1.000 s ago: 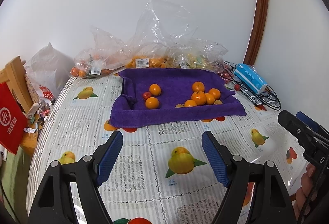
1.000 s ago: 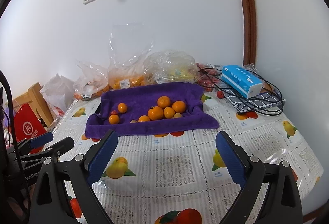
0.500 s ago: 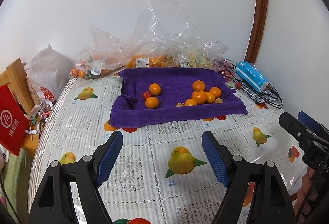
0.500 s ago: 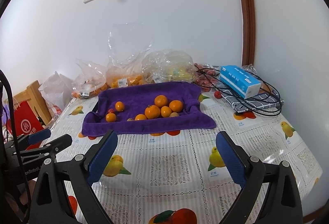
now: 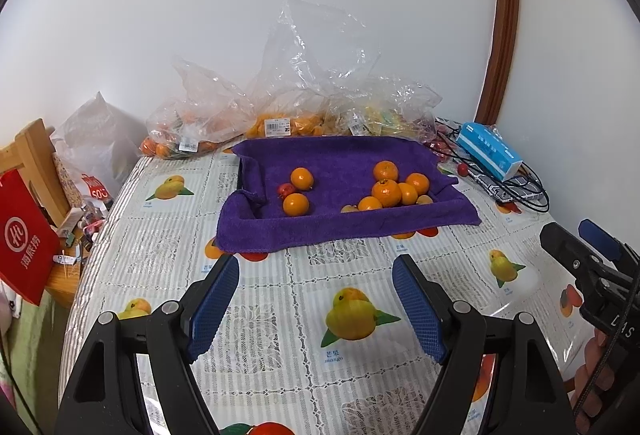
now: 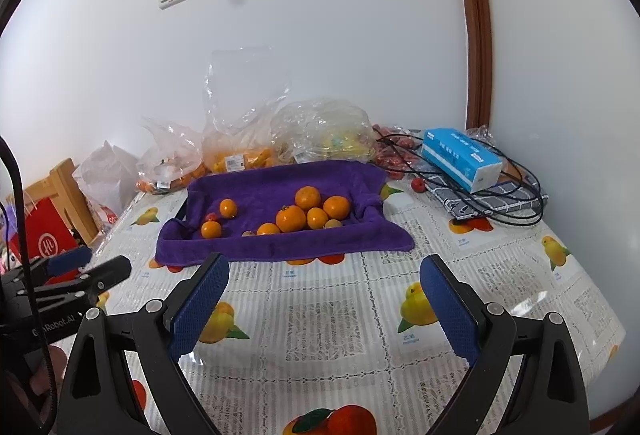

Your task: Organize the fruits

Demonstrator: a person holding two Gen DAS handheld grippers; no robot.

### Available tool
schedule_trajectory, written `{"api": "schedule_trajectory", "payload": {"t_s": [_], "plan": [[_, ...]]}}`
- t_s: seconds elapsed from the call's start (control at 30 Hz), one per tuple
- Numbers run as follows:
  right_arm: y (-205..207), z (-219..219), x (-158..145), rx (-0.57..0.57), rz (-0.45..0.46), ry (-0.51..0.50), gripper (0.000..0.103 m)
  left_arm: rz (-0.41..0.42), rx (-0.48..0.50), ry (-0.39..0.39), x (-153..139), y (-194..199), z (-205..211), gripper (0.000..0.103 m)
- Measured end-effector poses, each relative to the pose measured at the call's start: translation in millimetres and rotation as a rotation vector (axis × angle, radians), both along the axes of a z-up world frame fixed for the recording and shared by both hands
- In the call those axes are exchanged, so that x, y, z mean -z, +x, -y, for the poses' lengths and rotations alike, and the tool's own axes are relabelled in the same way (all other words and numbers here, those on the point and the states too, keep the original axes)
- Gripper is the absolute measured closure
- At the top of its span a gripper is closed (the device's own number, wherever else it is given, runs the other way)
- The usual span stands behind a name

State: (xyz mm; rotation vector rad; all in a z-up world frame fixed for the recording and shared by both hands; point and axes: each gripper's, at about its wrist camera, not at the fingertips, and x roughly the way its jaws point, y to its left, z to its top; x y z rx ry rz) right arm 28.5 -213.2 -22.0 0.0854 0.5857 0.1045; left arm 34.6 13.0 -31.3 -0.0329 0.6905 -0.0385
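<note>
— How did the jaws stand?

— Both wide apart, holding nothing: left gripper (image 5: 316, 299) and right gripper (image 6: 324, 299) hung over bare desk (image 5: 280, 335), probably readying.

— The fruit?

— Oranges (image 5: 386, 191) lay on the purple towel (image 5: 340, 227) at twelve o'clock. Plastic bags (image 5: 320, 75) crowded behind; cables (image 6: 500, 203) at two.

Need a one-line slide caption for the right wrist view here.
Open right gripper hovers above the fruit-print tablecloth, facing oranges on a purple towel.
</note>
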Motion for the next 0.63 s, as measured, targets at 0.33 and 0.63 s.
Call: {"api": "schedule_trajectory", "payload": {"t_s": [0.33, 0.63], "plan": [[-3.3, -1.7, -3.0, -0.007, 0.006, -0.001, 0.007, 0.012, -0.014, 0.004, -5.7, -5.2, -2.2, 0.025], [-6.5, -1.6, -5.4, -0.010, 0.016, -0.004, 0.007, 0.013, -0.020, 0.005, -7.4, -6.5, -3.2, 0.025]]}}
